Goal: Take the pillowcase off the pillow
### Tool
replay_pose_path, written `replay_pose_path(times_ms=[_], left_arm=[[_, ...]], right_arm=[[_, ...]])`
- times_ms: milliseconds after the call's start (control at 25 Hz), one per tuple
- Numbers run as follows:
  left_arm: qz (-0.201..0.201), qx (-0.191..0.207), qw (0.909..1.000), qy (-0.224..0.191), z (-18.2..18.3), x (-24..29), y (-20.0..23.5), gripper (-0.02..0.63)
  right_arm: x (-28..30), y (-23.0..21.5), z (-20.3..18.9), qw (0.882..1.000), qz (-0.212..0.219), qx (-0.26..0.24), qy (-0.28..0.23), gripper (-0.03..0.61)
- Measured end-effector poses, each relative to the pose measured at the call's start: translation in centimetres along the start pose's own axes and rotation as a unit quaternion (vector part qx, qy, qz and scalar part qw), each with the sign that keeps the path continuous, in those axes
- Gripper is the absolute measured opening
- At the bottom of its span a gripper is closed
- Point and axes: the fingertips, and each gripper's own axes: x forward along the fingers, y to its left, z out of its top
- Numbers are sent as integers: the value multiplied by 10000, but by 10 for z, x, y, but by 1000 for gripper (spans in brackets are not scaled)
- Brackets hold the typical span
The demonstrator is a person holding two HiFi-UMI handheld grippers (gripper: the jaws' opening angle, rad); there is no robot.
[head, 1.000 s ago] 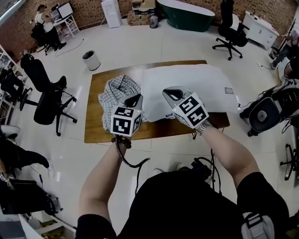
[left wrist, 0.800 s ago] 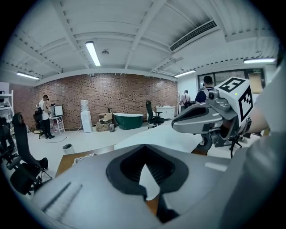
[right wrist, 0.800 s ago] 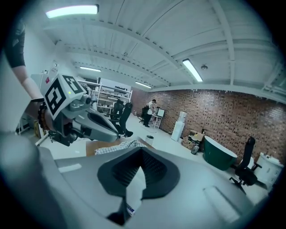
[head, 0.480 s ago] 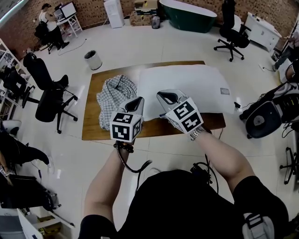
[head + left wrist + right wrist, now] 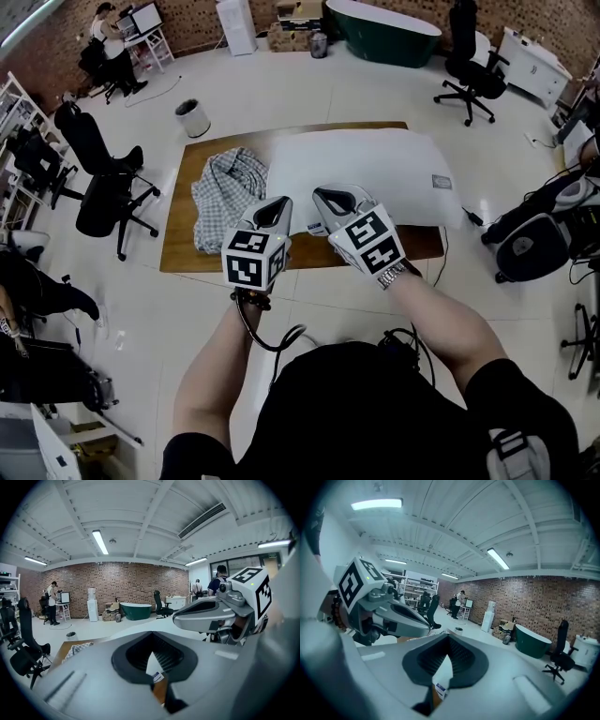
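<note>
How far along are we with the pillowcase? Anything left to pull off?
Looks done: the checked pillowcase lies crumpled on the table, beside the bare white pillow. In hand: nothing; the left gripper and right gripper are shut and empty above the pillow's near edge. Left: seemingly nothing.

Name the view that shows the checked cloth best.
Head view: the whole checked cloth lies crumpled on the table beside the pillow. Left gripper view catches only a sliver; right gripper view shows none clearly.
</note>
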Motion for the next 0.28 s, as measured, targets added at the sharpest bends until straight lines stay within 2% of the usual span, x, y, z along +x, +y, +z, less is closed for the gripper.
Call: replay_pose_path(times_ms=[280], left_arm=[[-10, 26, 10000, -4, 4, 1, -13, 5]], right_arm=[[-12, 0, 10, 9998, -43, -182, -42, 0]])
